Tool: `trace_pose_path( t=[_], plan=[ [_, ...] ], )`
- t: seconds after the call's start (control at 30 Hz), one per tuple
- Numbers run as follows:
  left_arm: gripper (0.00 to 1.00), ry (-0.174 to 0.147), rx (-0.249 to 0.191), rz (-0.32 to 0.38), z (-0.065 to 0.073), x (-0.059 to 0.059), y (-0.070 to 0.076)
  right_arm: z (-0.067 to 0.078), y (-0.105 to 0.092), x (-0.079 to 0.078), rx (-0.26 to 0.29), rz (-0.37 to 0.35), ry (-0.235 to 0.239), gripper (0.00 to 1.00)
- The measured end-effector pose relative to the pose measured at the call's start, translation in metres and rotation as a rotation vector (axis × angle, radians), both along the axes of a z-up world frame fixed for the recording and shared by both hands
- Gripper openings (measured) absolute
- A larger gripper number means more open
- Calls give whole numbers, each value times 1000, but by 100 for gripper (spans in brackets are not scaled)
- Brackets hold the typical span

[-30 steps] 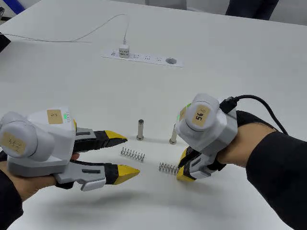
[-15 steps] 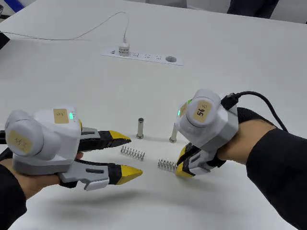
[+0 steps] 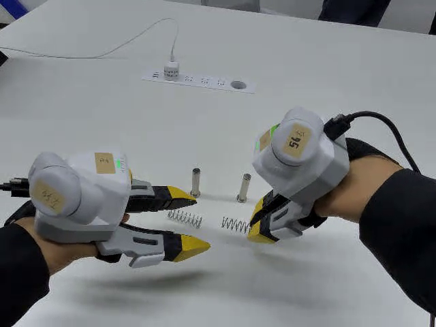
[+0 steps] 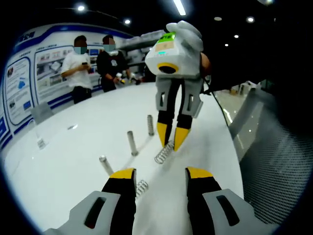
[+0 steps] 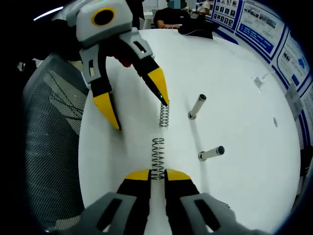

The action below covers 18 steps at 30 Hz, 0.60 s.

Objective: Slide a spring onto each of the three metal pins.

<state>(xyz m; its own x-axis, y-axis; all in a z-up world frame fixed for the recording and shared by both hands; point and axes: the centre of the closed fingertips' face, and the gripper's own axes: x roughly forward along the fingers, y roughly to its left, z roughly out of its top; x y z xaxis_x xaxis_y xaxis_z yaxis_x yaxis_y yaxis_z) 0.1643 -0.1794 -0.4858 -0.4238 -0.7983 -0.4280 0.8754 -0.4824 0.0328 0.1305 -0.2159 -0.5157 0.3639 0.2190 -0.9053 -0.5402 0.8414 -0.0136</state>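
While the white table (image 3: 102,122) takes up most of the head view, the two hand-held grippers sit low over its near part, tips facing each other. Left gripper (image 3: 194,219): jaws spread wide, holding nothing. Right gripper (image 3: 253,229): jaws pressed nearly together, pinching one end of a spring (image 3: 235,224); the rest of that spring sticks out toward the left gripper, can't tell if it touches the table. Power strip (image 3: 201,82) lies far back, white plug and cable (image 3: 122,46) in it. Three metal pins (image 4: 150,125) (image 4: 132,143) (image 4: 106,165) stand upright in a row, bare, just beyond the springs. Second spring (image 3: 185,218) lies flat on the table, right by one left jaw tip.
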Motion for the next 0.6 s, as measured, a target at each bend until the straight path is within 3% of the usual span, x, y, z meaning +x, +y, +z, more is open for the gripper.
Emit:
trace_pose_path(
  t=[0.6],
  plan=[
    [33,-27,-18,-65,5,-13,-9,19,16,6,-19,77,-31,12]
  ],
)
